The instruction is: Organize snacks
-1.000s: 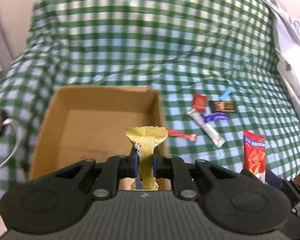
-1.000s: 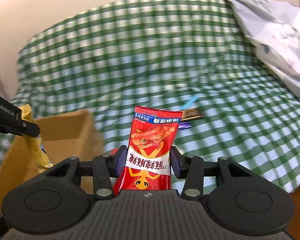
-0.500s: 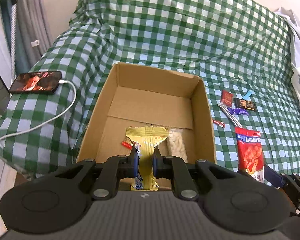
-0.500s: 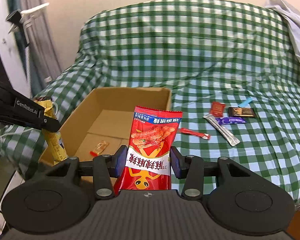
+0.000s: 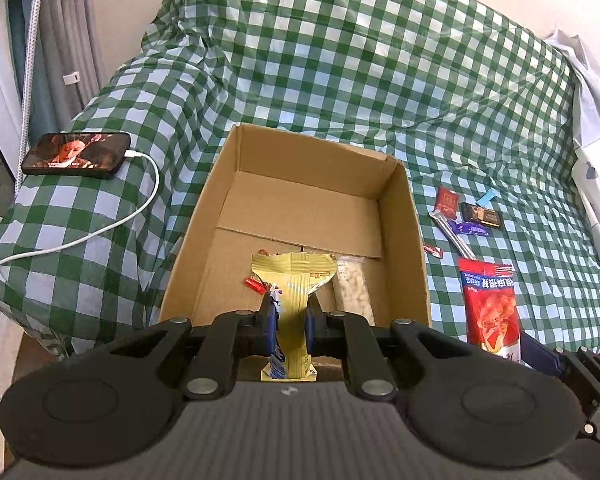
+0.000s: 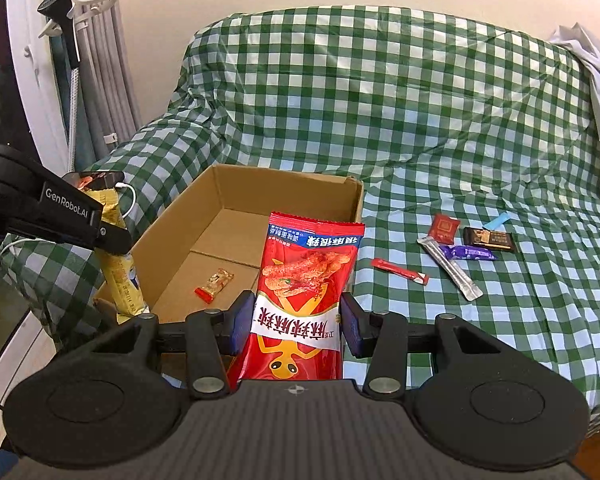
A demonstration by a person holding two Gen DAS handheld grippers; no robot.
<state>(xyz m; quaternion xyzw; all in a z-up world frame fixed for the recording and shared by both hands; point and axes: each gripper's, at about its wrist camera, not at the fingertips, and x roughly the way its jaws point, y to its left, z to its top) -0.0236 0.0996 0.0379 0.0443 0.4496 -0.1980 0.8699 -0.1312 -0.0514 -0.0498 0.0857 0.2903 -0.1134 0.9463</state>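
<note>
Left hand-held gripper [image 5: 288, 322]: nearly closed, pinching an upright yellow packet [image 5: 292, 300] at its narrow middle, lower centre of the left wrist view, above the near end of the box.
Right hand-held gripper [image 6: 296, 326]: partly open, clamped on both sides of a red snack bag [image 6: 304, 300], lower centre of the right wrist view, at the box's near right corner.
Cardboard box [image 5: 404, 220]: open, centre frame, on a bed with a green checked cover [image 5: 340, 60]; inside lie a small red-and-gold sweet [image 6: 215, 285] and a clear pack of white pieces [image 5: 354, 290].
Loose snacks: six small wrapped items [image 6: 456, 252] on the cover, right of the box, not yet boxed.
Phone [image 5: 76, 155]: left of frame, screen lit, on a white cable.
Risk: released from here, the red bag would likely catch the box rim and tip outside; the two grippers sit close and could knock together.
Writing: "GenRobot.AI" on the left gripper's side; Chinese print on the red bag.
</note>
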